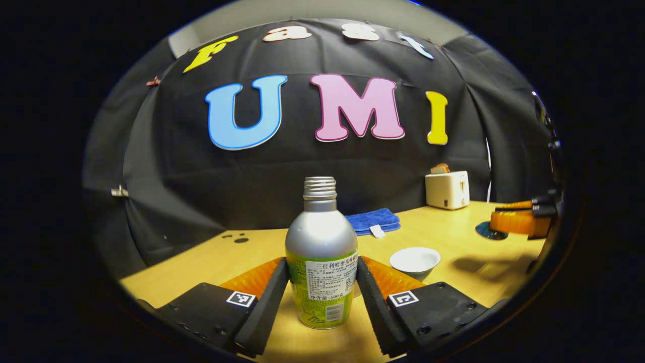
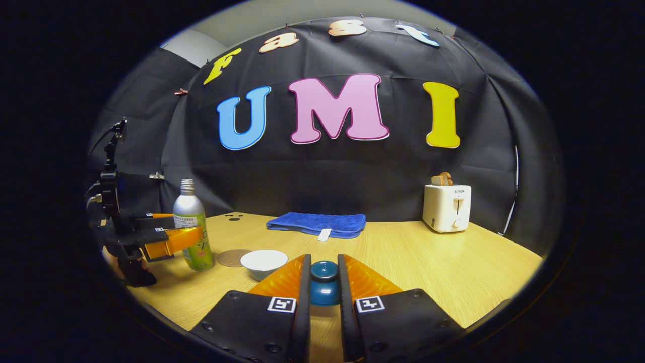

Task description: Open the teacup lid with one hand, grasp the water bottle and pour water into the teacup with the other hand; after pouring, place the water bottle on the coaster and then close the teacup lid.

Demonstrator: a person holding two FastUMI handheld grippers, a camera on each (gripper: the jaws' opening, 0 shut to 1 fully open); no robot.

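Silver water bottle (image 1: pixel 321 262) stood upright between the open left gripper (image 1: pixel 321 297) fingers; right gripper (image 2: pixel 322 292) clamped the lid (image 2: pixel 324 285).

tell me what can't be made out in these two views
- Water bottle grip, left gripper view: the bottle hides where the fingers meet it, so contact is unclear.
- Teacup contents, right gripper view: too shallow an angle.
- Teacup lid, right gripper view: lower part hidden between the right gripper fingers.

Left gripper (image 1: pixel 322 297), jaws spread wide, level over the table, right gripper (image 2: pixel 322 295), jaws narrowed close together, held level and low
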